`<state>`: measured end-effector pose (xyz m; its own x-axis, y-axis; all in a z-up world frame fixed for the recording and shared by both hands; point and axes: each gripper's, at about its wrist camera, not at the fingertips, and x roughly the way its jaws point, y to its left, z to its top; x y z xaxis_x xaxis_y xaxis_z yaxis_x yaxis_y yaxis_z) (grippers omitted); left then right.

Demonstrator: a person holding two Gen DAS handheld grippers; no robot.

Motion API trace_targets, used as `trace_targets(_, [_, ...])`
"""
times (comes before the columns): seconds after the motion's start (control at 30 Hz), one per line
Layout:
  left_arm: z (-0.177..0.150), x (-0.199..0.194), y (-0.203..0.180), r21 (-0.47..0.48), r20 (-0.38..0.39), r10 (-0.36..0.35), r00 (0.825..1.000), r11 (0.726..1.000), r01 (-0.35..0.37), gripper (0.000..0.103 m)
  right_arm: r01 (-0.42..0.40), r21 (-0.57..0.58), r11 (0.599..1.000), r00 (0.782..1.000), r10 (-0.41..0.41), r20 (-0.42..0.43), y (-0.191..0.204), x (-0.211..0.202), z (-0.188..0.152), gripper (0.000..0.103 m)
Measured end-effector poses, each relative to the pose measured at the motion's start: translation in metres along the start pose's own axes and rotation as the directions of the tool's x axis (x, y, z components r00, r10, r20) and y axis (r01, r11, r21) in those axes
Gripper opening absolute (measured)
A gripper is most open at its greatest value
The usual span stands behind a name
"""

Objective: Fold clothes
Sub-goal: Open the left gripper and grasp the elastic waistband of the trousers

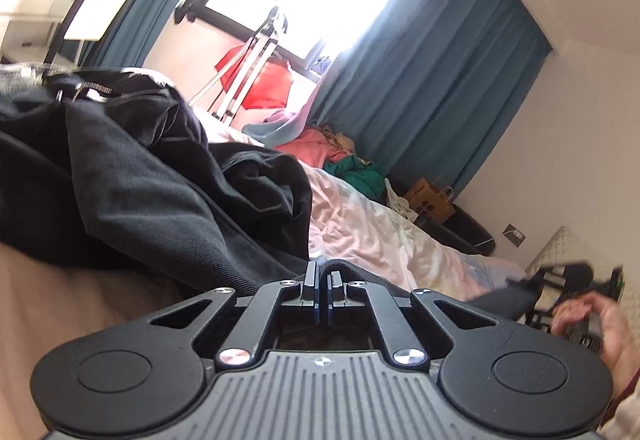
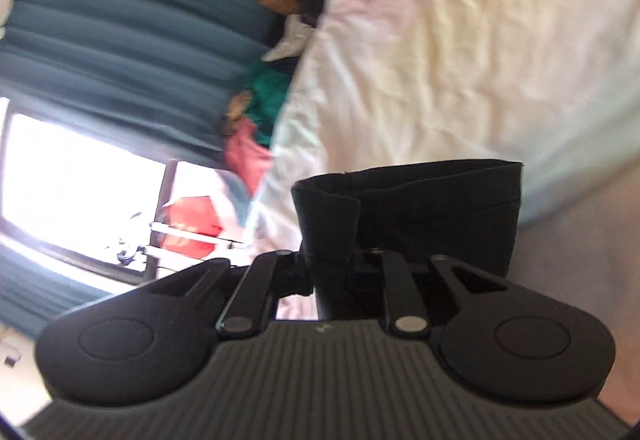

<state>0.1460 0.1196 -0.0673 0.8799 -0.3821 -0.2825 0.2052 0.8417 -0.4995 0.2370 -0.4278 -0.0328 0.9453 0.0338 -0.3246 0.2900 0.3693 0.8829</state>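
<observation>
Fabric of the black heavy-knit garment [image 1: 160,175] lies heaped on the pale crumpled bedsheet [image 1: 380,236]; it looks soft, thick and floppy, best taken at hems. The left gripper [image 1: 323,282] pinches its edge, jaws closed; the right gripper [image 2: 332,272] clamps a folded black cuff [image 2: 420,207].
</observation>
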Motion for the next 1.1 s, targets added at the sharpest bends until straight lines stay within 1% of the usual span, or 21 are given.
trace_targets(0.07, [0.002,-0.001,-0.010,0.036,0.021,-0.020,1.000,0.999,0.019,0.003,-0.162,-0.078,0.984,0.984,0.167,0.064,0.027,-0.010,0.018,0.016])
trace_targets(0.1, [0.001,0.001,-0.012,0.036,0.020,-0.028,0.999,0.999,0.027,0.003,-0.203,-0.114,0.972,0.973,0.214,0.091,0.032,-0.017,0.026,0.016])
trace_targets(0.17, [-0.003,0.009,-0.018,0.050,-0.001,-0.019,1.000,0.999,0.019,0.003,-0.205,-0.185,0.961,0.963,0.232,0.137,0.028,-0.031,0.038,0.016])
trace_targets(0.23, [-0.014,0.023,-0.027,0.089,-0.042,0.020,0.999,0.996,-0.016,0.004,-0.091,-0.164,0.982,0.986,0.113,0.125,-0.009,-0.028,0.041,0.016])
trace_targets(0.3, [-0.029,0.039,-0.030,0.127,-0.103,0.055,0.993,0.991,-0.042,0.003,0.036,-0.124,0.992,0.995,-0.025,0.095,-0.050,-0.022,0.043,0.016])
trace_targets(0.37, [-0.044,0.055,-0.030,0.156,-0.165,0.083,0.983,0.986,-0.057,0.004,0.163,-0.006,0.987,0.986,-0.163,0.024,-0.103,-0.012,0.040,0.016])
trace_targets(0.43, [-0.054,0.063,-0.028,0.181,-0.191,0.106,0.976,0.981,-0.071,0.004,0.267,0.080,0.960,0.962,-0.260,-0.083,-0.152,0.001,0.033,0.016])
trace_targets(0.47, [-0.057,0.065,-0.027,0.193,-0.197,0.117,0.973,0.978,-0.078,0.004,0.289,0.085,0.953,0.953,-0.279,-0.119,-0.166,0.004,0.030,0.017])
trace_targets(0.5, [-0.061,0.068,-0.026,0.204,-0.203,0.127,0.971,0.975,-0.085,0.004,0.284,0.085,0.955,0.953,-0.272,-0.129,-0.171,0.004,0.029,0.017])
trace_targets(0.6, [-0.061,0.066,-0.021,0.186,-0.207,0.122,0.971,0.979,-0.083,0.006,0.254,0.057,0.966,0.962,-0.246,-0.117,-0.165,0.001,0.030,0.022])
trace_targets(0.63, [-0.060,0.064,-0.019,0.176,-0.207,0.117,0.971,0.981,-0.081,0.007,0.254,0.039,0.966,0.963,-0.249,-0.107,-0.163,0.000,0.029,0.028])
trace_targets(0.67, [-0.059,0.063,-0.018,0.166,-0.208,0.113,0.972,0.983,-0.079,0.010,0.259,0.023,0.966,0.962,-0.256,-0.098,-0.161,-0.003,0.028,0.034])
trace_targets(0.73, [-0.058,0.060,-0.014,0.146,-0.208,0.104,0.973,0.987,-0.074,0.025,0.254,0.045,0.966,0.963,-0.249,-0.099,-0.164,-0.011,0.024,0.038])
trace_targets(0.77, [-0.057,0.056,-0.013,0.135,-0.212,0.100,0.972,0.988,-0.072,0.030,0.247,0.077,0.966,0.965,-0.238,-0.111,-0.169,-0.015,0.022,0.038])
trace_targets(0.8, [-0.055,0.048,-0.012,0.116,-0.224,0.096,0.970,0.991,-0.071,0.041,0.240,0.110,0.965,0.966,-0.227,-0.121,-0.172,-0.016,0.022,0.040])
trace_targets(0.83, [-0.053,0.039,-0.010,0.091,-0.238,0.093,0.967,0.993,-0.074,0.056,0.232,0.140,0.963,0.968,-0.215,-0.129,-0.175,-0.018,0.022,0.043])
trace_targets(0.9, [-0.043,0.019,-0.003,0.014,-0.269,0.090,0.959,0.996,-0.089,0.073,0.220,0.185,0.958,0.971,-0.196,-0.139,-0.176,-0.030,0.021,0.048])
trace_targets(0.97, [-0.032,-0.004,0.011,-0.104,-0.273,0.084,0.958,0.988,-0.117,0.081,0.218,0.213,0.952,0.971,-0.190,-0.143,-0.175,-0.038,0.019,0.058])
trace_targets(1.0, [-0.025,-0.019,0.024,-0.194,-0.262,0.079,0.962,0.972,-0.132,0.084,0.217,0.227,0.949,0.972,-0.188,-0.144,-0.175,-0.042,0.019,0.060])
trace_targets(1.03, [-0.017,-0.030,0.040,-0.285,-0.250,0.083,0.965,0.946,-0.155,0.085,0.215,0.236,0.948,0.972,-0.184,-0.148,-0.174,-0.045,0.018,0.061])
trace_targets(1.1, [-0.001,-0.044,0.077,-0.467,-0.231,0.116,0.966,0.858,-0.215,0.087,0.211,0.246,0.946,0.970,-0.171,-0.173,-0.171,-0.047,0.015,0.061])
